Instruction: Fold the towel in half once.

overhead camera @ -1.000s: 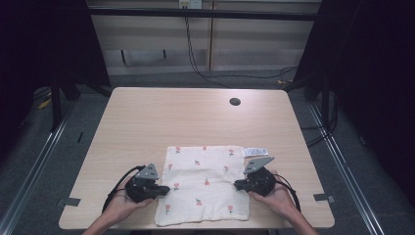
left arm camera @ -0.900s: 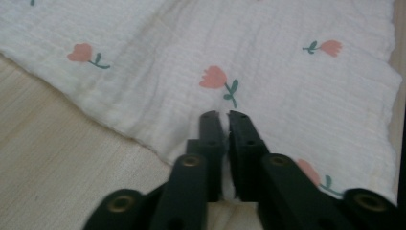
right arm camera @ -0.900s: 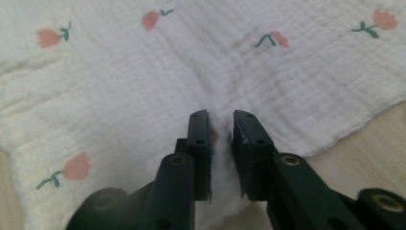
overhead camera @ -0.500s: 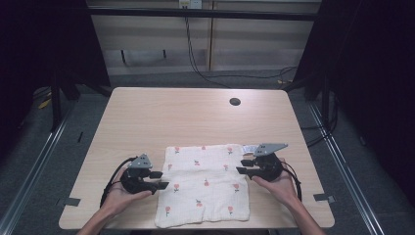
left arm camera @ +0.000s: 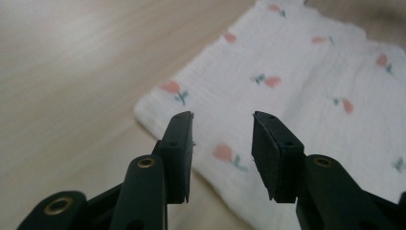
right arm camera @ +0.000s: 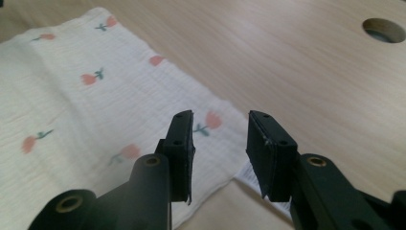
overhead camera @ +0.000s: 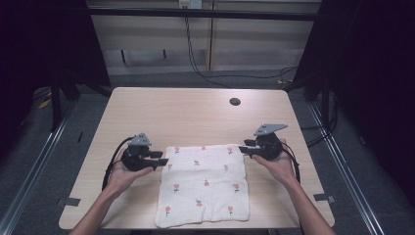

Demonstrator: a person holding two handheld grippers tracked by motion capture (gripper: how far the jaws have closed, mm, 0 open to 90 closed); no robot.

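A white cloth [overhead camera: 203,183] printed with small red flowers lies flat near the table's front edge. My left gripper [overhead camera: 164,160] hovers just off the cloth's far left corner, pointing at it. In the left gripper view the cloth [left arm camera: 297,91] lies below my left gripper [left arm camera: 222,127]. Its jaws stand apart, have just closed a little, and hold nothing. My right gripper [overhead camera: 242,148] hovers by the far right corner. In the right gripper view the cloth [right arm camera: 86,110] lies under my right gripper [right arm camera: 220,124]. Its jaws have just been opening and hold nothing.
The light wooden table [overhead camera: 186,117] has a round cable hole [overhead camera: 235,102] at its far right, also in the right gripper view as the hole [right arm camera: 383,29]. Metal rails run along the floor on both sides. Cables hang behind the table.
Both grippers were shut on the cloth's far corners; they have let go, opened, risen a little and drawn outward to the sides. The cloth has stayed flat in place.
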